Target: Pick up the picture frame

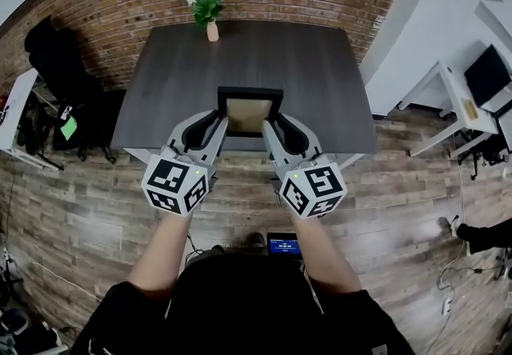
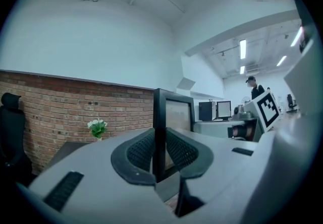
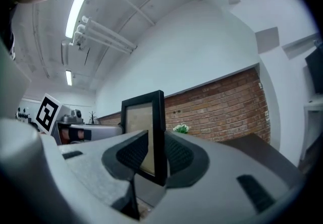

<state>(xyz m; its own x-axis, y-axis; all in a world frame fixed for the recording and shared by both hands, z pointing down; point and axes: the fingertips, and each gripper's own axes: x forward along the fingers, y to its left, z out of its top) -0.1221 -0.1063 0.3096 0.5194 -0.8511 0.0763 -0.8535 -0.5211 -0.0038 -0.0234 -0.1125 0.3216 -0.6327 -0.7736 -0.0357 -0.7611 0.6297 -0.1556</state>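
Observation:
A black picture frame (image 1: 250,108) with a pale insert hangs upright over the near edge of the dark table (image 1: 240,57), gripped on both sides. My left gripper (image 1: 220,120) is shut on the frame's left edge, and the left gripper view shows that edge (image 2: 160,112) pinched between the dark pads (image 2: 139,151). My right gripper (image 1: 272,121) is shut on the frame's right edge. In the right gripper view that edge (image 3: 157,117) stands between the pads (image 3: 177,156). Both grippers (image 2: 160,153) (image 3: 154,156) point level toward the brick wall.
A small potted plant (image 1: 208,11) stands at the table's far edge. A black office chair (image 1: 56,57) is at the left and a white desk (image 1: 452,93) at the right. A small screen (image 1: 284,245) lies on the wooden floor by my feet. A person (image 2: 255,87) stands far back.

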